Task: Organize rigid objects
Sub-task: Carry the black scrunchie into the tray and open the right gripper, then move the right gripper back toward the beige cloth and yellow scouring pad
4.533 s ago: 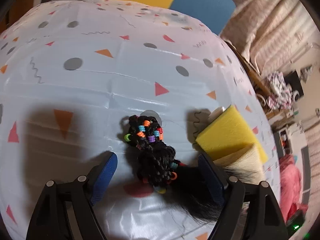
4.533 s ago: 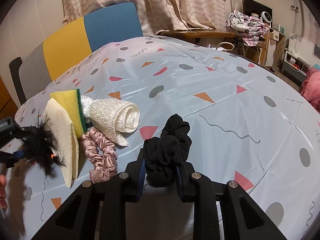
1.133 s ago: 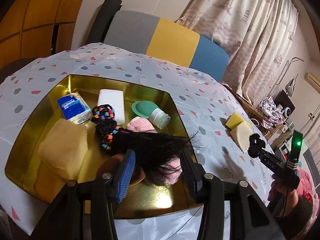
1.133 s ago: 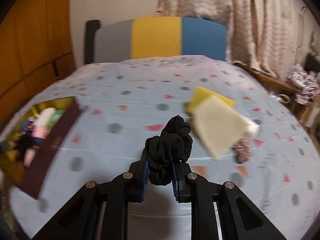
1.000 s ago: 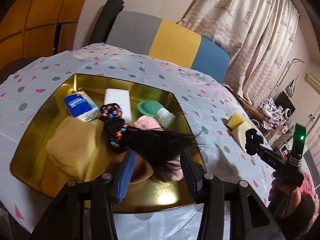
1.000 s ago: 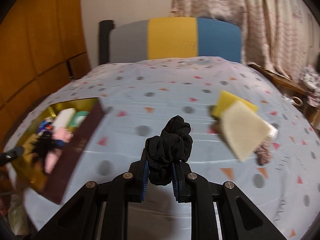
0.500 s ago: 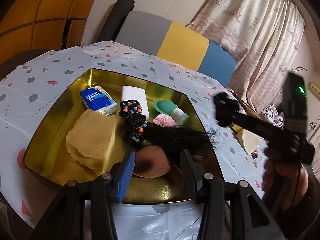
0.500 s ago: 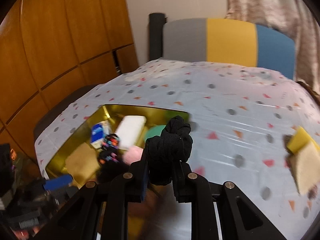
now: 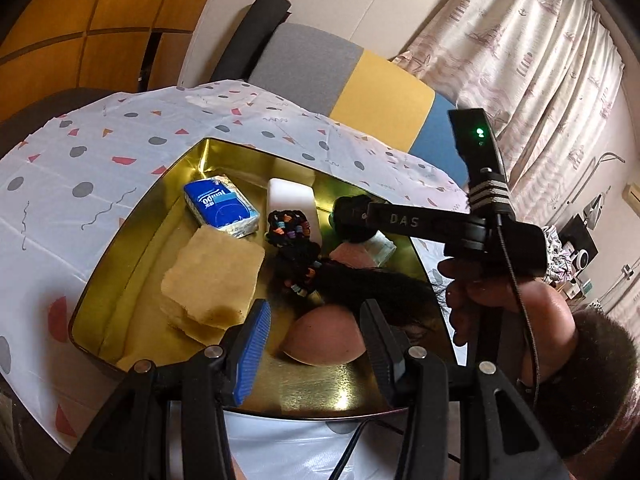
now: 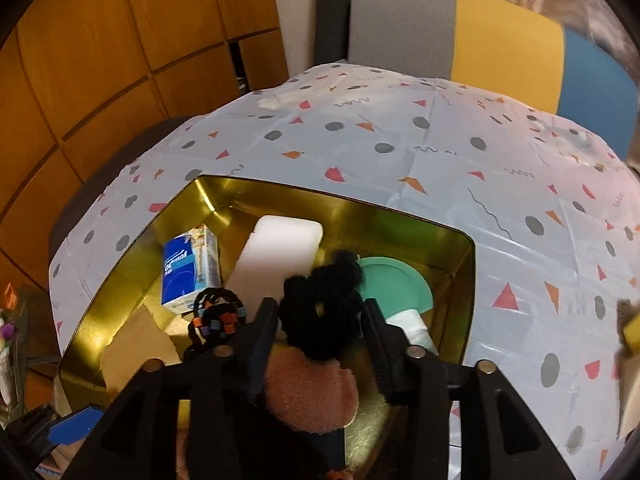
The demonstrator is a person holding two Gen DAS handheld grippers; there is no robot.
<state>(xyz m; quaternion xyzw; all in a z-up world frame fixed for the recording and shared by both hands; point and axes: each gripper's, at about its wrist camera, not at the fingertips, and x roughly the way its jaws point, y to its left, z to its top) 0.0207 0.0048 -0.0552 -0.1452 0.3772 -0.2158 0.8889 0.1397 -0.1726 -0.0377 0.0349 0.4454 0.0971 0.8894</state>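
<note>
A gold tray [image 9: 132, 264] on the patterned tablecloth holds the sorted things. My right gripper [image 10: 319, 306] hangs over the tray's middle with its jaws opening. A black scrunchie [image 10: 320, 280] sits loosely between its fingers, above a pink puff [image 10: 312, 392]. From the left wrist view the scrunchie [image 9: 350, 216] shows at that gripper's tip. A black beaded hairpiece [image 9: 288, 232] lies in the tray, its tail just beyond my left gripper [image 9: 314, 307]. That gripper is open and holds nothing, near the tray's front edge above a brown round pad [image 9: 324, 340].
The tray also holds a blue tissue pack [image 9: 220, 208], a white block [image 9: 290, 200], a yellow cloth pad [image 9: 216, 276] and a teal-lidded jar [image 10: 396, 284]. A person's hand [image 9: 500, 292] holds the right gripper. A grey, yellow and blue chair [image 10: 500, 40] stands behind the table.
My right gripper swung left from over the bare tablecloth to above the tray, carrying the scrunchie, and its jaws have widened. The hairpiece now lies in the tray. The left gripper drew back slightly.
</note>
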